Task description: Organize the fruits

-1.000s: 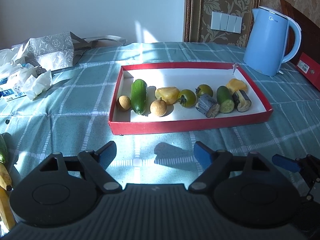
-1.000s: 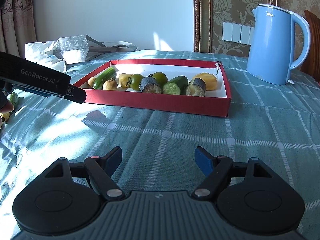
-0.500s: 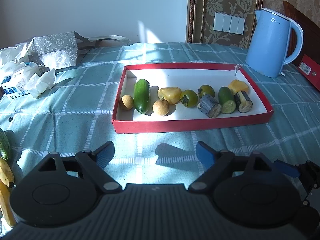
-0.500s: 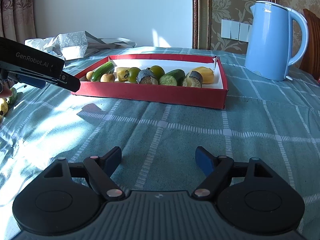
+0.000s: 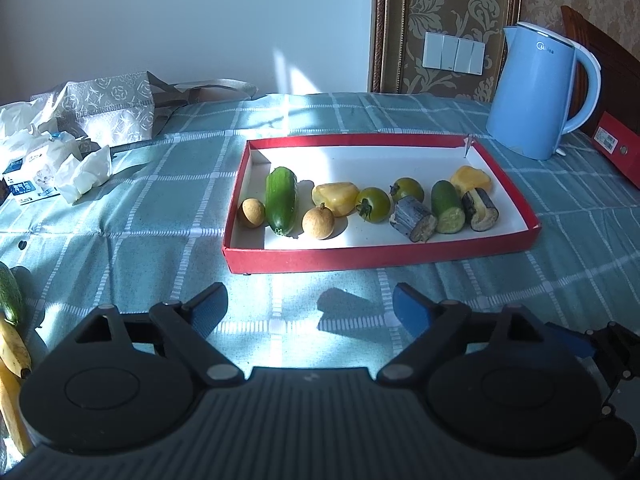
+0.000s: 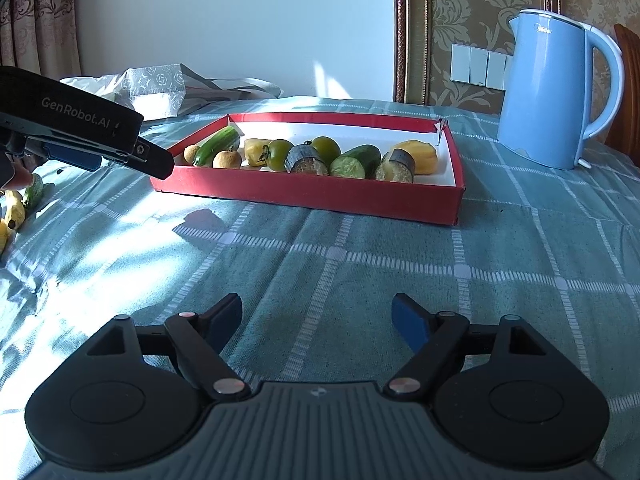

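Both hand-held grippers, left point(image 5: 310, 308) and right point(image 6: 316, 316), spread and holding nothing above the desk point(image 5: 120, 216), red tray point(image 5: 360, 258) of fruit ahead of each; bananas point(image 6: 10, 216) cut off at left edge, only right view shows curtain point(image 6: 40, 16).

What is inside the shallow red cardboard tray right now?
The shallow red cardboard tray holds a whole cucumber, two round brown fruits, two green tomatoes, two yellow pieces, a cut cucumber and two dark cut chunks. Nothing looks hidden behind them.
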Action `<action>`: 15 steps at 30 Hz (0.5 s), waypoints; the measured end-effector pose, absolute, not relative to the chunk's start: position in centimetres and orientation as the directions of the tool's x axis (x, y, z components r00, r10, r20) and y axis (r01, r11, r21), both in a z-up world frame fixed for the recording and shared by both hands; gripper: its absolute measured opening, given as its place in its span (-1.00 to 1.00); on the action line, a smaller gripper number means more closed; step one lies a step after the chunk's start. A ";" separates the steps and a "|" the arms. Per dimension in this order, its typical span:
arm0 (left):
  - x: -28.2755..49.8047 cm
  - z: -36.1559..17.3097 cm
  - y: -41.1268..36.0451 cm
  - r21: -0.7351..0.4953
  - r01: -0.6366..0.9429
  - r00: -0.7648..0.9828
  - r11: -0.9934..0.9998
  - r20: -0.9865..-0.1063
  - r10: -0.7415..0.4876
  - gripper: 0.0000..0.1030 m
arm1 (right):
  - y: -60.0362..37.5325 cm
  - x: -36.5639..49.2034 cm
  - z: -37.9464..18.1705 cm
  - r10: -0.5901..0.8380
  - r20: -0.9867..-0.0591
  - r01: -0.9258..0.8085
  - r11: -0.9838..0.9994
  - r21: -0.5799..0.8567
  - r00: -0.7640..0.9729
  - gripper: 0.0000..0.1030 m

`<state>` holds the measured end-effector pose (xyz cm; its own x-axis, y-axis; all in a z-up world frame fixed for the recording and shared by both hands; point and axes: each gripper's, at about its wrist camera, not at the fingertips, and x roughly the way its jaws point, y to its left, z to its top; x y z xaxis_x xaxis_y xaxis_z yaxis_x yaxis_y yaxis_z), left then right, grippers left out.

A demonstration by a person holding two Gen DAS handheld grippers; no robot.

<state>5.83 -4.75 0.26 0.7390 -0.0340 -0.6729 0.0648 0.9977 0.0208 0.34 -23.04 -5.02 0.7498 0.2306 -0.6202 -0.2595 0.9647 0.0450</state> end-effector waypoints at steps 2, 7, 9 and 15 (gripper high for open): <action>5.8 0.3 -4.7 0.022 0.064 0.739 0.998 -0.673 -0.032 0.74 | -23.0 0.3 -5.0 0.231 -0.619 -0.261 0.964 0.044 0.751 0.59; 5.8 0.4 -4.5 0.018 0.058 0.739 0.998 -0.673 -0.031 0.74 | -23.0 0.4 -4.8 0.238 -0.613 -0.263 0.963 0.049 0.754 0.59; 5.7 0.5 -4.3 0.011 0.055 0.741 0.998 -0.671 -0.033 0.75 | -23.0 0.4 -4.7 0.239 -0.611 -0.264 0.963 0.050 0.755 0.59; 5.6 0.8 -4.2 -0.002 0.054 0.745 0.999 -0.666 -0.041 0.78 | -22.8 0.4 -4.4 0.240 -0.605 -0.266 0.963 0.048 0.759 0.59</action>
<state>5.62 -4.20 0.80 0.7448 -0.0411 -0.6660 0.0537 0.9986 -0.0016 0.39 -22.85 -4.44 0.7588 0.2403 -0.6054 -0.2663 0.9627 0.0484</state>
